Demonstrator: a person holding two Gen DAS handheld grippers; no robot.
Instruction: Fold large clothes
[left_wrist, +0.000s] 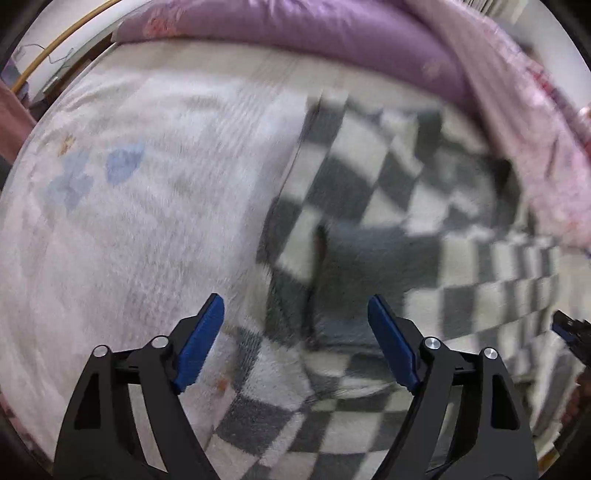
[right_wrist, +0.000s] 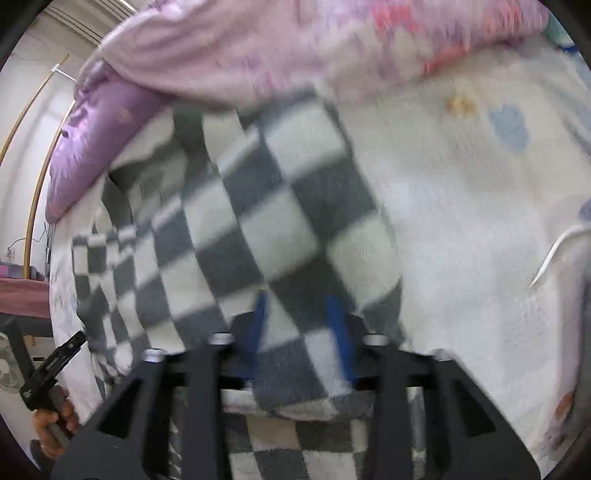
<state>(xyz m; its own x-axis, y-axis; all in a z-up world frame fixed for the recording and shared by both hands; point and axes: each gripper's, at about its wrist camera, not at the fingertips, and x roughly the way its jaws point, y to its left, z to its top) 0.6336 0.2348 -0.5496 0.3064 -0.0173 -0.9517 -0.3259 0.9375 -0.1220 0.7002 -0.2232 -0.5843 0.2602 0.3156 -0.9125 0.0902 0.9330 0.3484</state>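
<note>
A large grey-and-white checkered fleece garment (left_wrist: 388, 206) lies spread on the bed, with a folded layer near its middle. My left gripper (left_wrist: 295, 332) is open and empty, its blue pads just above the garment's near edge. In the right wrist view the same checkered garment (right_wrist: 258, 229) fills the centre. My right gripper (right_wrist: 299, 328) is shut on a fold of it, with cloth bunched between the blue pads. Both views are blurred by motion. The left gripper (right_wrist: 55, 365) also shows at the lower left of the right wrist view, held in a hand.
The bed has a white fluffy cover (left_wrist: 129, 206) with pale blue flowers. A purple quilt (left_wrist: 314, 33) and a pink floral blanket (left_wrist: 535, 122) lie along the far side. A white cable (right_wrist: 554, 254) lies on the cover at right.
</note>
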